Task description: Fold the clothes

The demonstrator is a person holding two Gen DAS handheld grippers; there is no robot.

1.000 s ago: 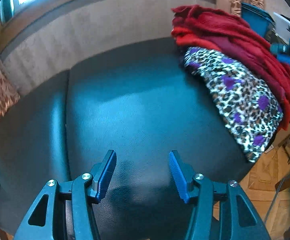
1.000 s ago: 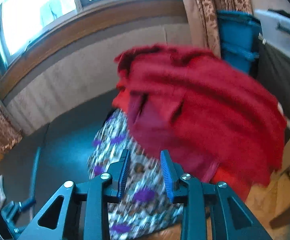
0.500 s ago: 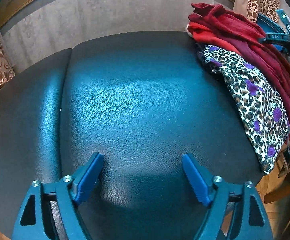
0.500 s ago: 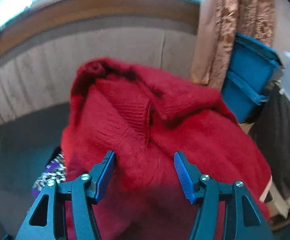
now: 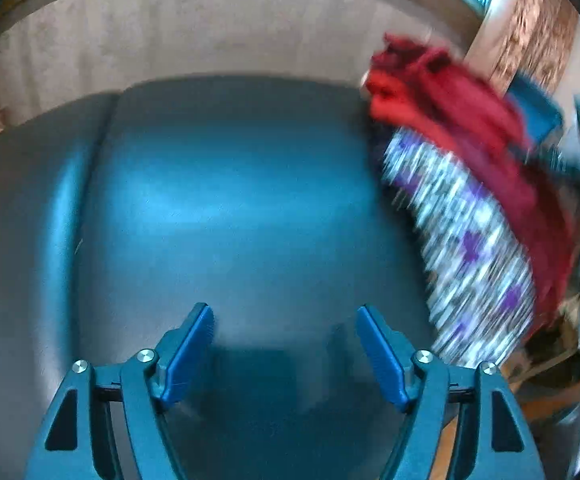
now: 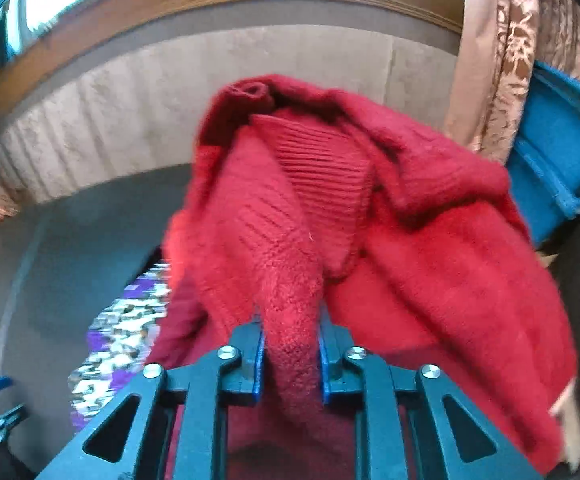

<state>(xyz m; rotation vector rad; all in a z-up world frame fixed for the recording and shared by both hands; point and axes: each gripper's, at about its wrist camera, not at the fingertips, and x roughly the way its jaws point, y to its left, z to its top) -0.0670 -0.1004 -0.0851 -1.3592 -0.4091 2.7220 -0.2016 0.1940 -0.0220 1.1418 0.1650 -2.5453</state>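
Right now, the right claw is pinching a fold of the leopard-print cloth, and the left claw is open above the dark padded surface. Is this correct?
Not quite. In the right wrist view, the right claw is closing on a fold of the red knitted sweater; the leopard-print cloth lies beneath it, ungripped. The rest holds: the left claw is open above the dark padded surface.

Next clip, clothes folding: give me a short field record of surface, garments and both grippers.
surface: dark padded top, bare in front of the left gripper
pile: red knit sweater lying over a leopard-print garment with purple spots
left gripper: jaws wide apart, nothing between them
right gripper: jaws closing, a fold of the red knit sweater pinched between the pads
behind pile: blue bin, patterned curtain
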